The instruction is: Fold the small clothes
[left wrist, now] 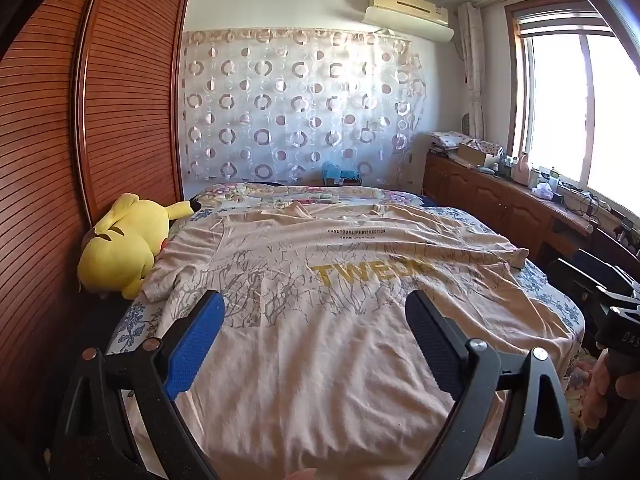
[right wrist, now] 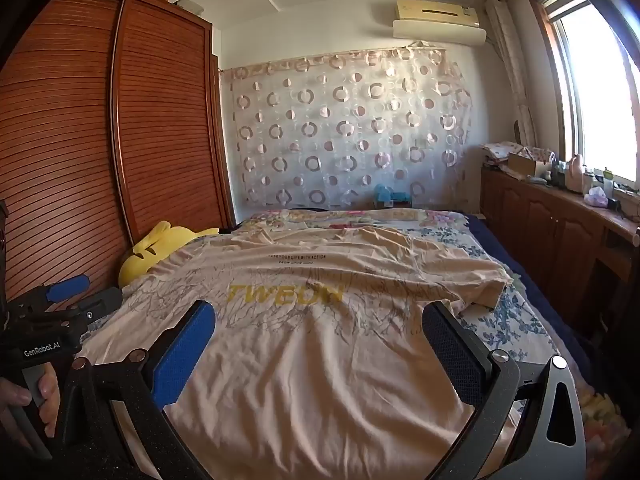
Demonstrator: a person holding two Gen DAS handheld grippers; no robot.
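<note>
While both tools tilt slightly down over the near hem, the left tool (left wrist: 316, 344) and the right tool (right wrist: 320, 356) stand released, jaws spread wide with nothing between them. Each carries one blue ribbed pad (right wrist: 182, 356) and one black textured pad (right wrist: 452, 356). Beneath them the beige T-shirt (right wrist: 320, 360), soft and wrinkled with a grey branch print, lies spread flat on the floral bed (right wrist: 508, 320), its left sleeve touching a yellow plush toy (left wrist: 120, 248).
</note>
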